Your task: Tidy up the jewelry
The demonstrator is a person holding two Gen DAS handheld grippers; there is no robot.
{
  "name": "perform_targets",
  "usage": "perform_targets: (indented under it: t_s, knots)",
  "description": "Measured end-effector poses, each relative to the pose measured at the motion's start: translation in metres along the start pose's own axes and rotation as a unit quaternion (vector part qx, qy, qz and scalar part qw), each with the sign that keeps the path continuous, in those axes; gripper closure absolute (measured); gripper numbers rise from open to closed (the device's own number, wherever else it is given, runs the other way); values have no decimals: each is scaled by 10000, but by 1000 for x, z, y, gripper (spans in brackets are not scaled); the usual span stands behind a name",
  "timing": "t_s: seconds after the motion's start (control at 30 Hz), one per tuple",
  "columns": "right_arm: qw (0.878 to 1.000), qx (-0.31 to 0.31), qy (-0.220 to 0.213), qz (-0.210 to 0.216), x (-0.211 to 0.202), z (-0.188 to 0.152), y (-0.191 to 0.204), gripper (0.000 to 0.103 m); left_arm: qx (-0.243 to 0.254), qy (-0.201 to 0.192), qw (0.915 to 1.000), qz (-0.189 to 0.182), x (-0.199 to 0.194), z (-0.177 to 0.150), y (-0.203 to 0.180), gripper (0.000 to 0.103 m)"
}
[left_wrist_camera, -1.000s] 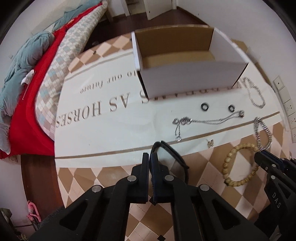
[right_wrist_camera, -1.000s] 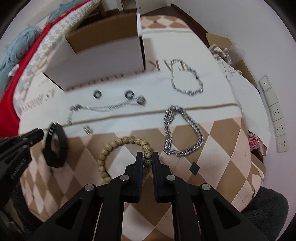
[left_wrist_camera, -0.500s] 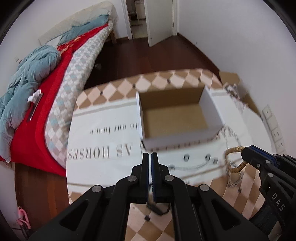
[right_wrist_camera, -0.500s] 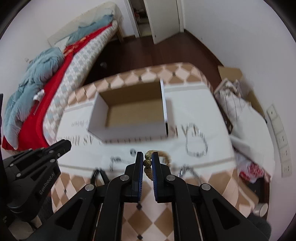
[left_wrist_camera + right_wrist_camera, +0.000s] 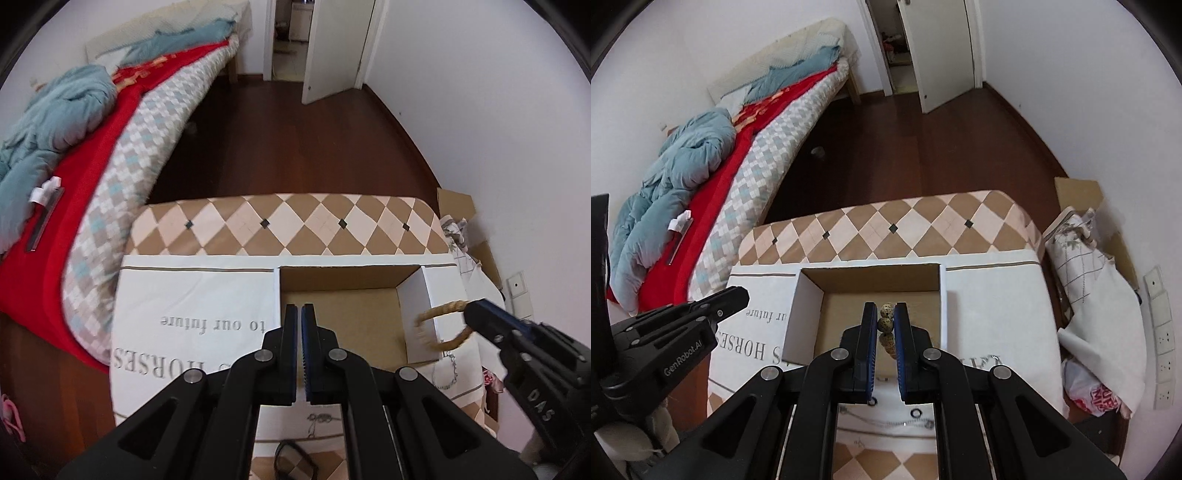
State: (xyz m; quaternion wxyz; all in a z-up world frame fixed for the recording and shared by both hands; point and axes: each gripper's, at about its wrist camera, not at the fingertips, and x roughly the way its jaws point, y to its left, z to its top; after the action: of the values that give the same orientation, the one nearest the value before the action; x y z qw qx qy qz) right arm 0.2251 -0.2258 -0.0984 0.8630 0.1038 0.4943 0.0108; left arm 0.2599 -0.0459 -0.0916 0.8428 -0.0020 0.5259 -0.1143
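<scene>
An open cardboard box (image 5: 413, 306) (image 5: 807, 317) with white outer walls stands on a white printed cloth on the table. My right gripper (image 5: 885, 321) is shut on a wooden bead bracelet (image 5: 886, 325) and holds it above the box; the bracelet also shows hanging from its tip in the left wrist view (image 5: 439, 328). My left gripper (image 5: 299, 332) is shut, raised above the box's near left side. A black bracelet (image 5: 293, 459) hangs below its jaws; whether they grip it is hidden. Two small dark rings (image 5: 916, 412) and a thin silver chain (image 5: 882, 422) lie on the cloth.
A bed (image 5: 74, 155) with a red cover and a teal quilt lies left of the table. A patterned bag (image 5: 1089, 266) and wall sockets (image 5: 1161, 350) are on the right. Dark wood floor and an open door (image 5: 332, 48) lie beyond.
Both grippers have risen from the table and moved forward over the box. The right one lifted the bead bracelet off the table; the left one lifted the black bracelet.
</scene>
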Motion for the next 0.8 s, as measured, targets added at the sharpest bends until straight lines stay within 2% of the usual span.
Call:
perform_targets:
  t_s: [0.27, 0.47, 0.53, 0.63, 0.73, 0.8]
  knots:
    - [9986, 73, 509, 91, 63, 8, -11, 93, -4, 576, 9971, -500, 56, 8, -7, 103]
    - [9976, 92, 651, 206, 79, 9, -14, 93, -178, 882, 9911, -981, 78, 12, -8, 101]
    - [9978, 110, 617, 229, 76, 11, -15, 93, -243, 802, 9916, -983, 72, 13, -4, 101]
    - [9979, 173, 505, 372, 62, 11, -16, 93, -193, 467, 9957, -774, 47, 5, 6, 98]
    - [9983, 59, 366, 442, 44, 8, -10, 93, -174, 327, 9975, -605, 26, -6, 18, 97]
    - [9984, 14, 296, 492, 34, 7, -5, 93, -209, 286, 9987, -367, 15, -14, 27, 83]
